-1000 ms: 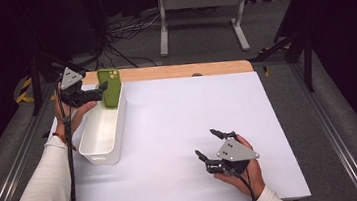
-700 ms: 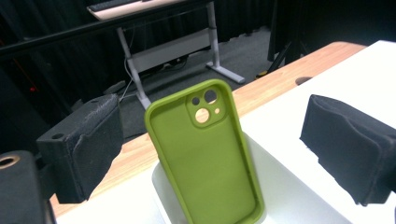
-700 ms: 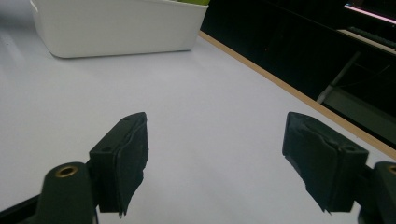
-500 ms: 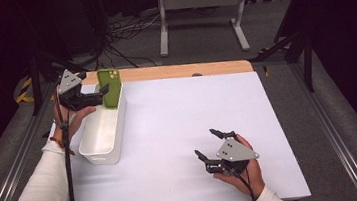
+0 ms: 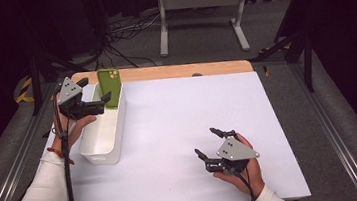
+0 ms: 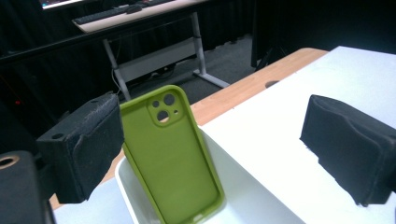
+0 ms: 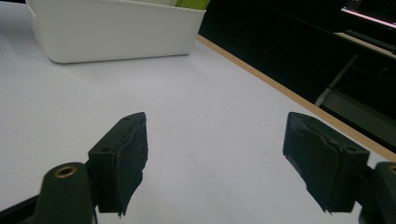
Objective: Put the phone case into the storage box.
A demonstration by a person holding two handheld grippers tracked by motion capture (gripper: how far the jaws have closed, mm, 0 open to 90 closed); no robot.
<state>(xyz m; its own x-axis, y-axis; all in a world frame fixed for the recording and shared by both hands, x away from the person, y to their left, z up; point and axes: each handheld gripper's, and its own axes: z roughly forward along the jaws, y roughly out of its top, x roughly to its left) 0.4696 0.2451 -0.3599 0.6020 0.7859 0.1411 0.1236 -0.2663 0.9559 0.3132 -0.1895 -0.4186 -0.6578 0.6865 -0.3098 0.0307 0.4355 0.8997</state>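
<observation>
At the far left of the table (image 5: 179, 125), I have the left gripper (image 5: 96, 95) with its jaws spread wide and nothing between the pads, positioned just beside the green phone case (image 5: 109, 87); the case stands on end, leaning against the far end wall of the white bin (image 5: 101, 139), camera cut-outs uppermost, and in the left gripper view the case (image 6: 173, 154) sits nearer one pad without being pressed. At the near right, I hold the right gripper (image 5: 209, 143) low over bare white surface, jaws wide apart and empty, well apart from the bin.
</observation>
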